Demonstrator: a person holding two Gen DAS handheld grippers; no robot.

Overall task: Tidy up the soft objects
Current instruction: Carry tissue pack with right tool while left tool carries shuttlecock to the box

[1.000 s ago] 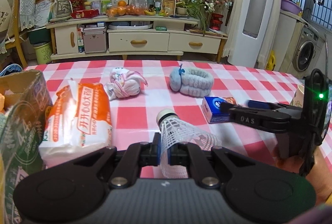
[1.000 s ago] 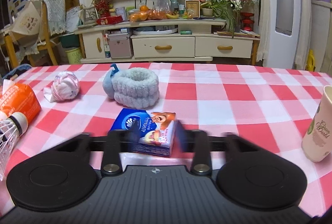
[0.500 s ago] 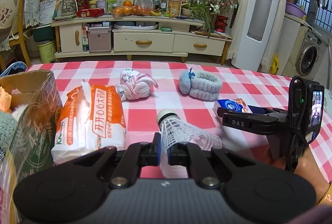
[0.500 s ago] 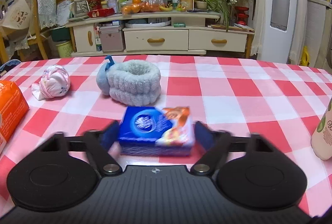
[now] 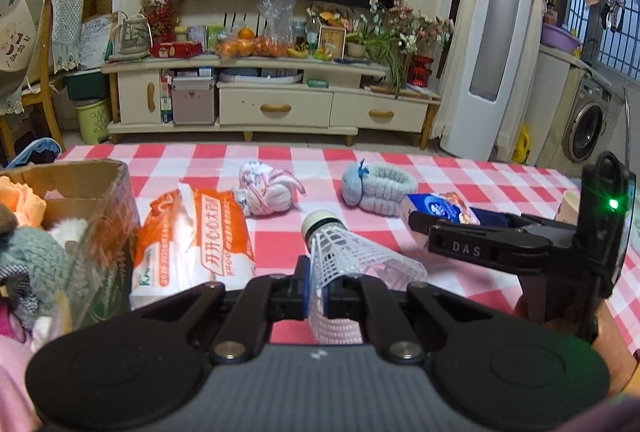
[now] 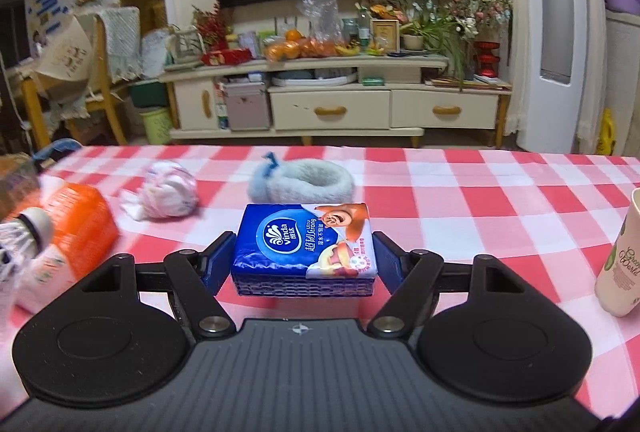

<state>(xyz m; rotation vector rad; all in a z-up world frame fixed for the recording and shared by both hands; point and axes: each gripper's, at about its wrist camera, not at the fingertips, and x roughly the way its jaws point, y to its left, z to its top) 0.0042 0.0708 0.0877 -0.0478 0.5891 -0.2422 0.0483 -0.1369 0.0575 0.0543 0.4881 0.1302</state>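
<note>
Left wrist view: left hand-held gripper (image 5: pixel 319 296) is clamped on the mesh skirt of a white shuttlecock (image 5: pixel 340 252), cork end pointing away and up, held above the checkered surface (image 5: pixel 460 172). Cardboard box (image 5: pixel 104 200) sits at far left, already stuffed with soft items; an orange-and-white pack (image 5: pixel 192 236) lies just beside the box. Past the pack, a knotted pink-white cloth bundle (image 5: pixel 266 190); right of that bundle, a grey-blue fluffy band (image 5: pixel 380 188). Right wrist view: right hand-held gripper (image 6: pixel 304 264) has its jaws wide, pressed on both sides of a blue tissue pack (image 6: pixel 306 248), which looks lifted off the surface, a shadow under it. The fluffy band lies just behind the tissue pack, apart from it. Paper cup (image 6: pixel 620 260) stands upright well right of the tissue pack.
</note>
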